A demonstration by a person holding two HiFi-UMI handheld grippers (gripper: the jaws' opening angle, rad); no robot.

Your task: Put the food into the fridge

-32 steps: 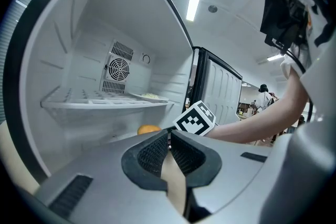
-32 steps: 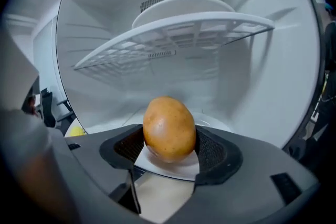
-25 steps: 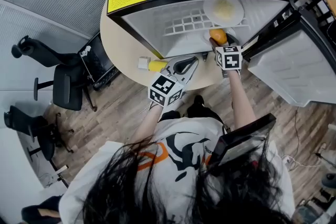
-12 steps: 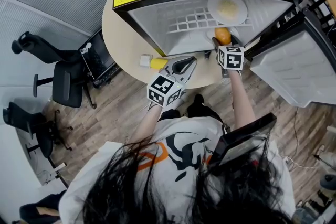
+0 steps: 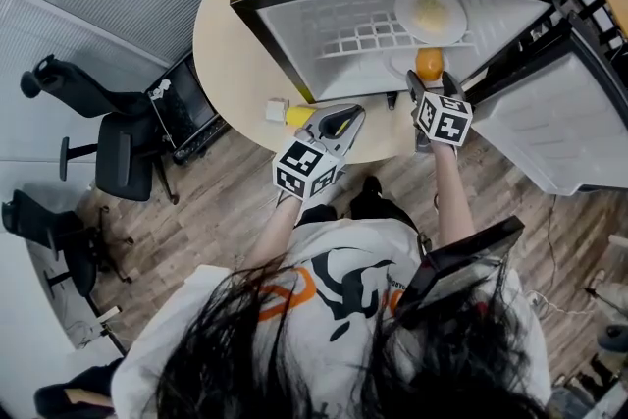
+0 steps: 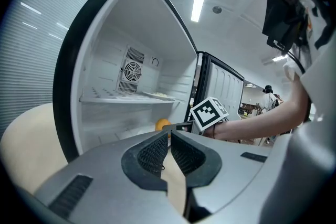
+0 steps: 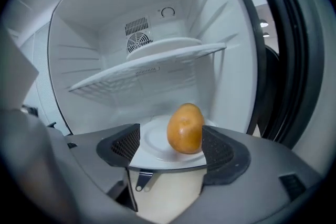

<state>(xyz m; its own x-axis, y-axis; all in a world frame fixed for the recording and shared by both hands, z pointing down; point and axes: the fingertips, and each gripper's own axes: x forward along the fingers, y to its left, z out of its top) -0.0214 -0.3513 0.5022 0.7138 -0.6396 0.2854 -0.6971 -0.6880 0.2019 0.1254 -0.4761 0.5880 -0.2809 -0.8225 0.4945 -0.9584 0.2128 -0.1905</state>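
Note:
A round orange-brown food item [image 7: 185, 128] stands on a white plate [image 7: 152, 140] on the fridge floor, also seen from above as the food item [image 5: 429, 63]. My right gripper [image 7: 172, 148] reaches into the open fridge [image 5: 324, 34]. Its jaws are opening with the food between them. The left pad stands well clear of it and the right pad is just beside it. My left gripper [image 5: 339, 121] hovers over the table edge in front of the fridge, its jaws [image 6: 169, 149] shut on nothing.
On the wire shelf [image 7: 157, 68] above lies a second plate [image 5: 404, 23] of pale food. The fridge door [image 5: 549, 123] swings open to the right. A yellow item [image 5: 294, 118] and a small white one [image 5: 275, 110] lie on the round table [image 5: 226, 54]. Office chairs [image 5: 118, 152] stand to the left.
The right gripper's jaws have spread away from the food, which now rests on the plate. The left gripper has stayed where it was.

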